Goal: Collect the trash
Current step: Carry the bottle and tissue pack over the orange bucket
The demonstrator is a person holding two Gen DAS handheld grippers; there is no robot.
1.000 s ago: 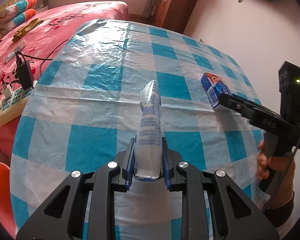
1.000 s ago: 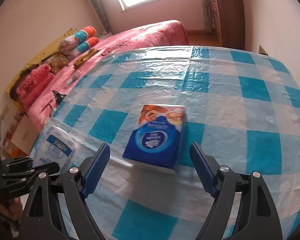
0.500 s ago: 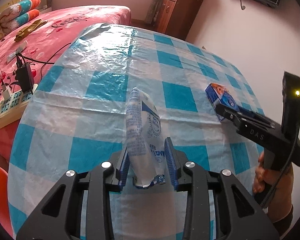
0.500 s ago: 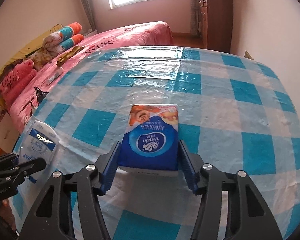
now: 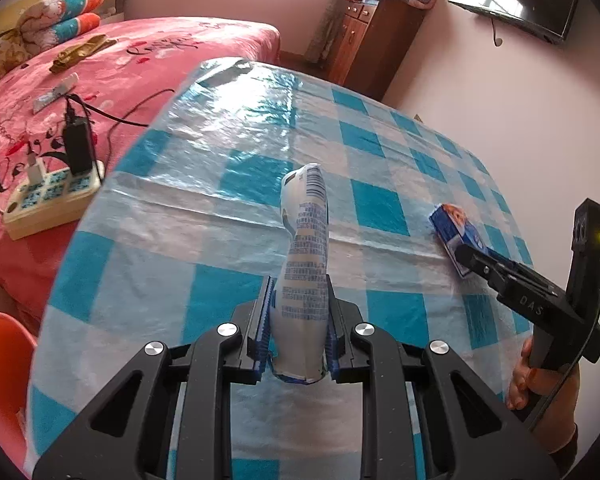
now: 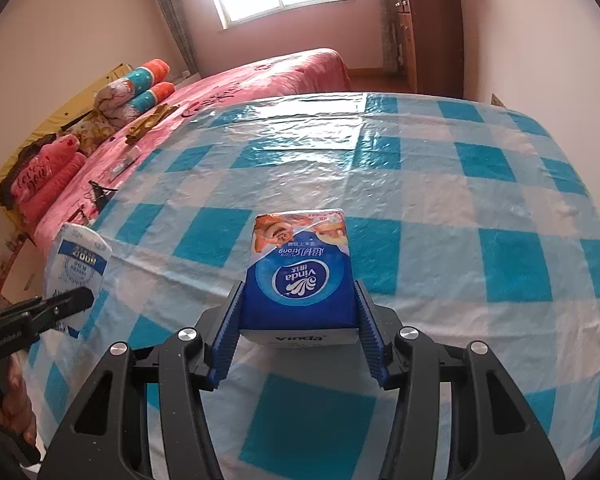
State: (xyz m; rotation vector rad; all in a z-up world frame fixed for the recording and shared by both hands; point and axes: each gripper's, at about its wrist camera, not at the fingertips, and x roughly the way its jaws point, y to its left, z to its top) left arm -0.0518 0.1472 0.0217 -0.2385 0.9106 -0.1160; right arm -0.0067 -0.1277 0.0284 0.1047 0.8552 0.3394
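My left gripper point(image 5: 298, 320) is shut on a white and blue printed milk pouch point(image 5: 305, 264) and holds it upright above the checked tablecloth point(image 5: 228, 240). The pouch also shows at the left of the right wrist view point(image 6: 78, 264). My right gripper point(image 6: 298, 328) is shut on a blue Vinda tissue pack point(image 6: 300, 276) that is at the cloth's surface. The pack point(image 5: 454, 228) and the right gripper point(image 5: 466, 258) also show at the right of the left wrist view.
The table wears a blue and white checked plastic cloth point(image 6: 460, 208). A pink bed point(image 5: 140, 52) stands to the left with a power strip and charger point(image 5: 48, 196) on it. A wooden cabinet point(image 5: 372, 48) stands at the back. An orange chair point(image 5: 0, 360) sits at the lower left.
My right gripper closed from wide open onto the tissue pack. My left gripper, holding the pouch, rose and turned, so the pouch's printed side now faces the camera.
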